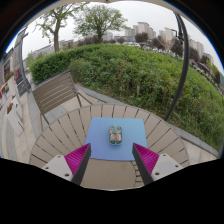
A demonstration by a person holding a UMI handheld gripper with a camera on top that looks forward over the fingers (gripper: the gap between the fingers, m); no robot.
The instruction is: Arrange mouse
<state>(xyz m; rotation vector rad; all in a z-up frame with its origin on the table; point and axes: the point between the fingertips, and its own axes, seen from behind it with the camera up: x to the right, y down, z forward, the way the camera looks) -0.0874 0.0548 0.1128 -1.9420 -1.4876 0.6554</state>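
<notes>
Gripper view: gripper [110, 158] with magenta pads [76, 157], fingers spread wide, nothing held. Computer mouse [115, 135], grey, lying on a blue mouse mat [115, 140] just ahead of and between the fingertips. Mat resting on a round slatted wooden table [62, 133]. Beyond: wooden bench [55, 92], green hedge [140, 70], trees, distant buildings

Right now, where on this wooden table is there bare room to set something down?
Bare slats lie on the round wooden table at either side of the blue mat, towards the rim. The mat's middle is taken by the mouse. The gripper is open, its fingers flanking the mat's near edge, so there it is crowded.
</notes>
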